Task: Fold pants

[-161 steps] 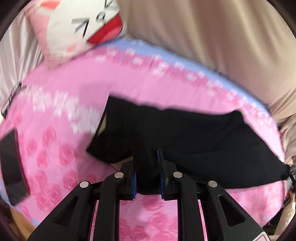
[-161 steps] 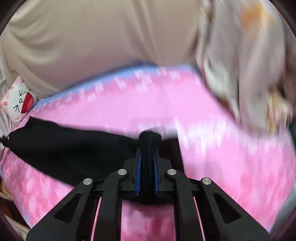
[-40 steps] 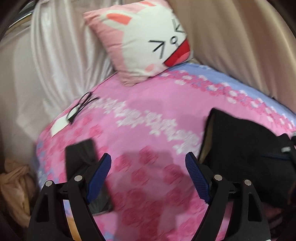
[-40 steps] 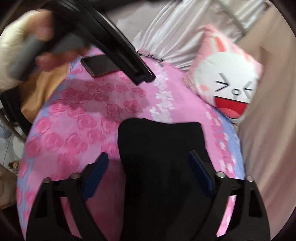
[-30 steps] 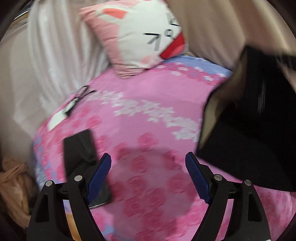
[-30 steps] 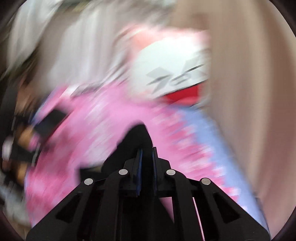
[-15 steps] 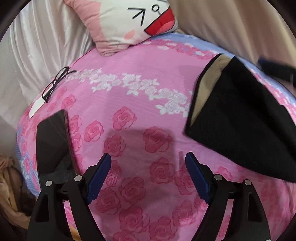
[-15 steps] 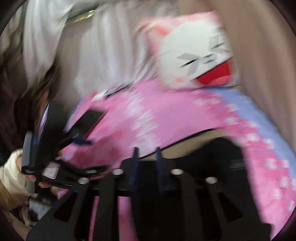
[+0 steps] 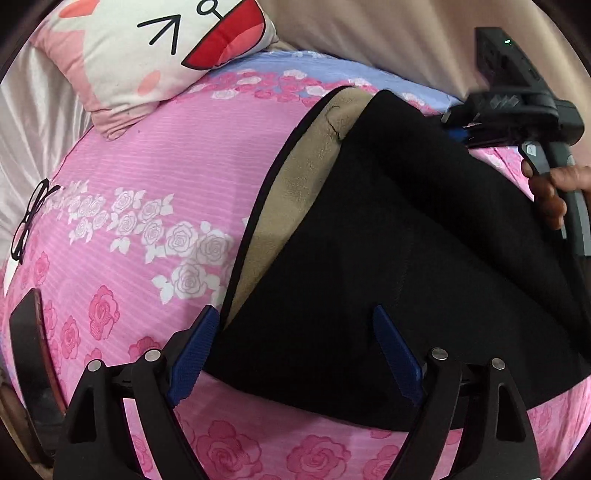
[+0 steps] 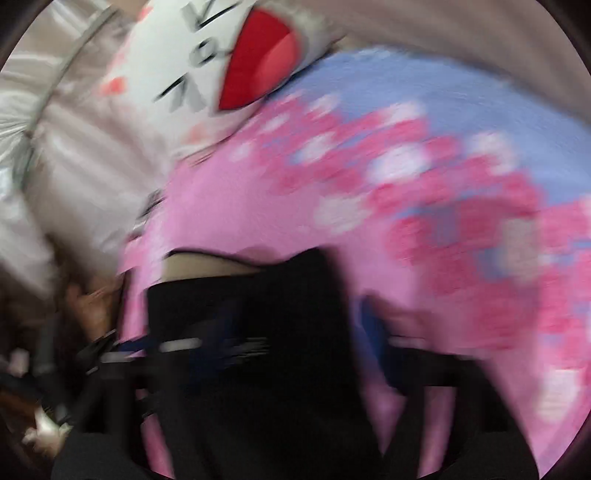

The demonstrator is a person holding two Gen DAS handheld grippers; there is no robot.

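The black pants (image 9: 388, 251) lie folded on the pink rose-print bedsheet (image 9: 147, 177), with a strip of tan lining (image 9: 295, 184) showing along their left edge. My left gripper (image 9: 291, 347) is open, its blue pads (image 9: 190, 354) straddling the near corner of the pants. My right gripper (image 9: 465, 127) shows in the left wrist view at the far right corner of the pants, held by a hand. The right wrist view is badly blurred; its jaws look spread over the pants (image 10: 258, 332).
A bunny-face pillow (image 9: 155, 48) lies at the back left. Black glasses (image 9: 29, 218) and a dark phone (image 9: 29, 354) lie on the sheet's left side. A beige curtain (image 9: 369, 33) hangs behind the bed.
The right gripper laid the pants over into a fold and its jaws opened. The left gripper moved right and forward, so its open jaws now straddle the pants' near corner.
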